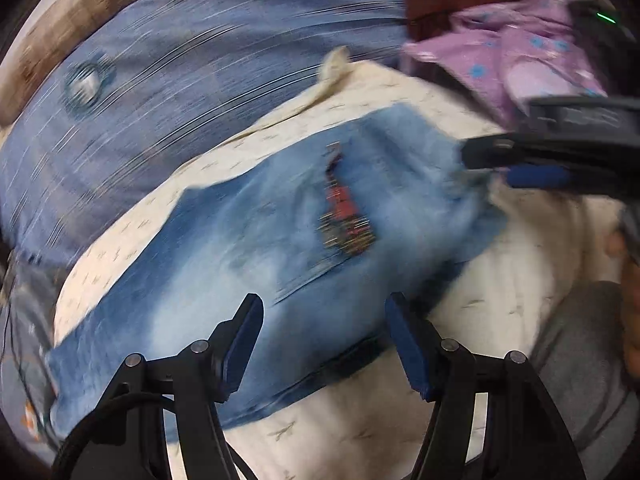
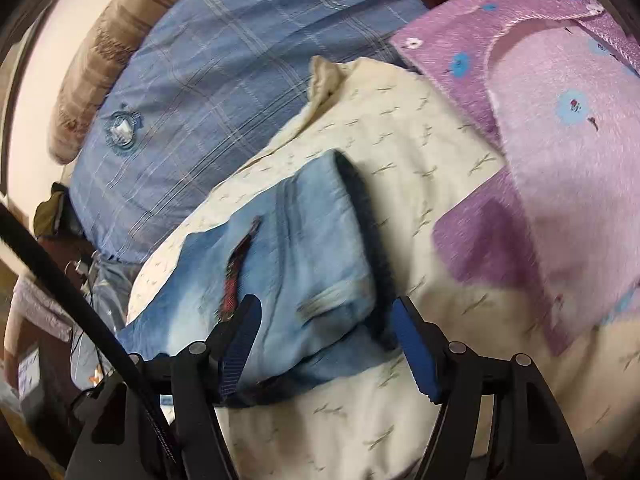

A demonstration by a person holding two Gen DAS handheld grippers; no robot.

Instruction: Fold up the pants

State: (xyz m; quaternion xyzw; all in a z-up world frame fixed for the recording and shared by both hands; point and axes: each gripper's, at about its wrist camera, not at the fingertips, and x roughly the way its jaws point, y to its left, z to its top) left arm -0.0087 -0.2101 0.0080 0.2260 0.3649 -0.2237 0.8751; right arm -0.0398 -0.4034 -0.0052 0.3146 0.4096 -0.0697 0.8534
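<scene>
1. While the left wrist view is motion-blurred, the jeans lie on the cream sheet, long axis running from near left to far right. The left gripper has its fingers apart above the denim; the right gripper enters from the right at the far end, whether it grips I cannot tell.
2. Only the right wrist view shows the jeans sharply, folded edge far, between the right gripper's spread fingers, beside a purple floral cloth.
</scene>
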